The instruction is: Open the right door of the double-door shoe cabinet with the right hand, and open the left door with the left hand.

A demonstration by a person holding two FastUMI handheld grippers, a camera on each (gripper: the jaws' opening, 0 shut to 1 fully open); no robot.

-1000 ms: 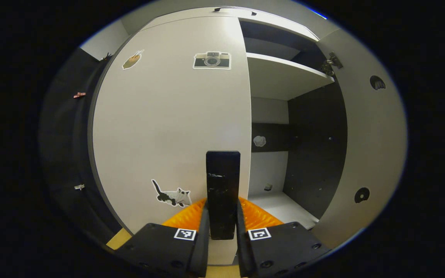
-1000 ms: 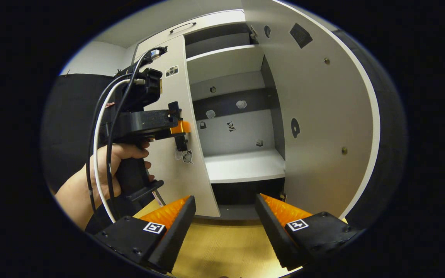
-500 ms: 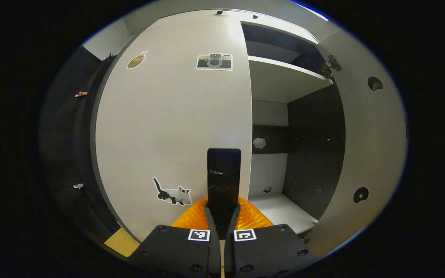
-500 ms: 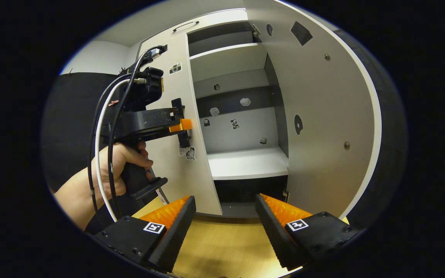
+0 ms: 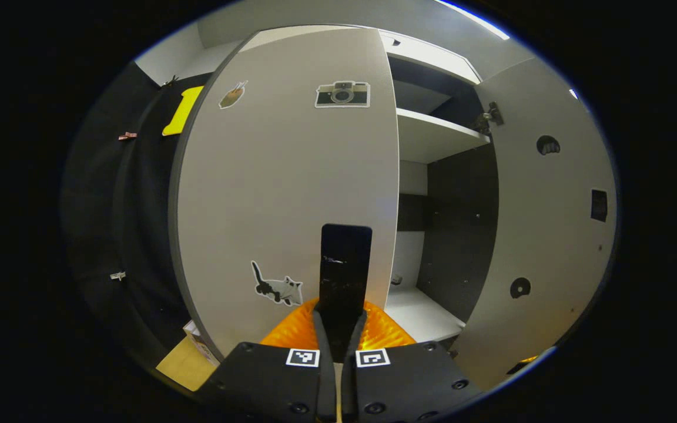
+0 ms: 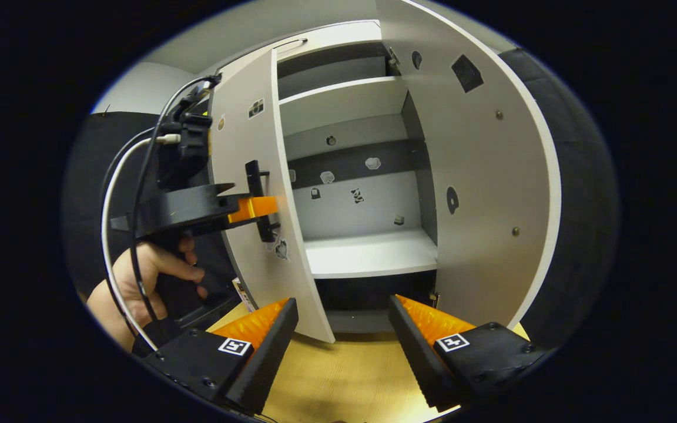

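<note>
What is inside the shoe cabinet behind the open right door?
Two white shelves, bare, and small stickers on the back wall. The left door covers the left part.

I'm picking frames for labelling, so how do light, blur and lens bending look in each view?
Left gripper view: sharp; the left door evenly lit with a soft sheen, its edges bowed by the fisheye; the handle in the left gripper is near-black, with little detail. Right gripper view: sharp too; the shelf is bright, the gap under it deep in shadow; the right door curves strongly.
</note>
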